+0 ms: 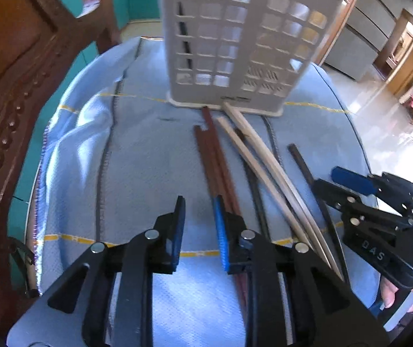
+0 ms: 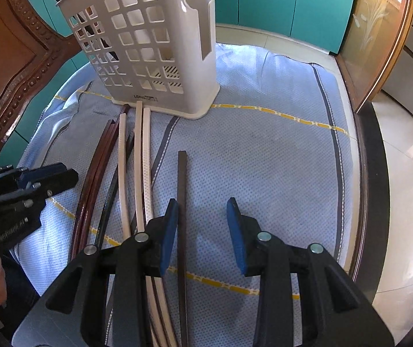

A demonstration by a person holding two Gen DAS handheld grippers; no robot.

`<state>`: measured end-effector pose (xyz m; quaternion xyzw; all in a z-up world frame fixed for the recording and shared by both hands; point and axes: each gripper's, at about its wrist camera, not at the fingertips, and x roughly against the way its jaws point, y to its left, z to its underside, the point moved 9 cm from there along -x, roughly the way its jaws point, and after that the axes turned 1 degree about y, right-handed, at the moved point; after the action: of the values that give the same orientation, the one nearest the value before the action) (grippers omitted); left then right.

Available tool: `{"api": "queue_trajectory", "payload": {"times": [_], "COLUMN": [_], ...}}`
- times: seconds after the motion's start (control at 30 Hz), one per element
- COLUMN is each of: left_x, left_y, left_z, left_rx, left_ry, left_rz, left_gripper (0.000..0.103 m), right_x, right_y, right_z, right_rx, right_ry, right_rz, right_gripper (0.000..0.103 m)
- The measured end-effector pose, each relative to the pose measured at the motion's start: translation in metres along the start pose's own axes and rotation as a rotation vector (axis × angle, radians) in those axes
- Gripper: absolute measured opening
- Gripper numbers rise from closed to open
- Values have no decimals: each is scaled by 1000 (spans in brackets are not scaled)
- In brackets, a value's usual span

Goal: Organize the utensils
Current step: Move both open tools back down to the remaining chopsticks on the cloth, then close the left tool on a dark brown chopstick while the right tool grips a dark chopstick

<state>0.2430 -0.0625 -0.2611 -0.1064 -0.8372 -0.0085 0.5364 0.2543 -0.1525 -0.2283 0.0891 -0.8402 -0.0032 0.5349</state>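
Several chopsticks (image 2: 140, 156) lie fanned on the blue cloth (image 2: 264, 156), their far tips just short of the white holder (image 2: 154, 55), which stands upright toward 12 o'clock. Both grippers are wide open and carry nothing. The right gripper (image 2: 202, 217) hovers over the lone dark chopstick (image 2: 182, 190), which runs just inside its 9 o'clock finger; centring the stick between the pads before closing would likely prevent a skewed pinch. The left gripper (image 1: 199, 211) sits beside the reddish-brown pair (image 1: 215, 162). Open cloth spreads toward 3 o'clock; the table edge (image 2: 364, 173) lies beyond.
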Motion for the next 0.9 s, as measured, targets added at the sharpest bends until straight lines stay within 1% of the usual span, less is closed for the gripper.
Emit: {"api": "queue_trajectory", "payload": {"times": [0.07,0.13,0.2,0.33,0.37,0.4,0.57,0.67,0.77,0.83,0.9], "left_x": [-6,-2,-3,1,-1,-3,4,15,18,19,18], "left_y": [-4,-6,-4,-1,2,4,16,23,29,28,26], "left_z": [4,5,6,7,9,10,10,6,1,2,5], "left_rx": [-12,-33,-38,-46,-46,-39,1,41,72,94,99], "left_ry": [20,10,16,27,44,60,47,11,-4,9,24], "left_rz": [-1,-31,-42,-65,-84,-87,-86,-65,-31,29,69], "left_gripper": [22,24,26,26,24,24,24,24,24,24,24], "right_x": [0,0,0,0,0,0,0,0,0,0,0], "right_y": [0,0,-2,-4,-4,-4,-2,-2,-3,-4,-4], "right_z": [0,1,1,2,2,1,1,1,1,0,0], "right_rx": [1,1,-2,-3,-3,-3,-1,-4,-13,-14,-13], "right_ry": [-1,-2,-2,-1,-1,-1,-3,-6,-5,-4,-4], "right_rz": [1,1,2,3,5,6,16,22,23,24,24], "right_gripper": [35,35,37,39,39,39,39,39,39,39,39]}}
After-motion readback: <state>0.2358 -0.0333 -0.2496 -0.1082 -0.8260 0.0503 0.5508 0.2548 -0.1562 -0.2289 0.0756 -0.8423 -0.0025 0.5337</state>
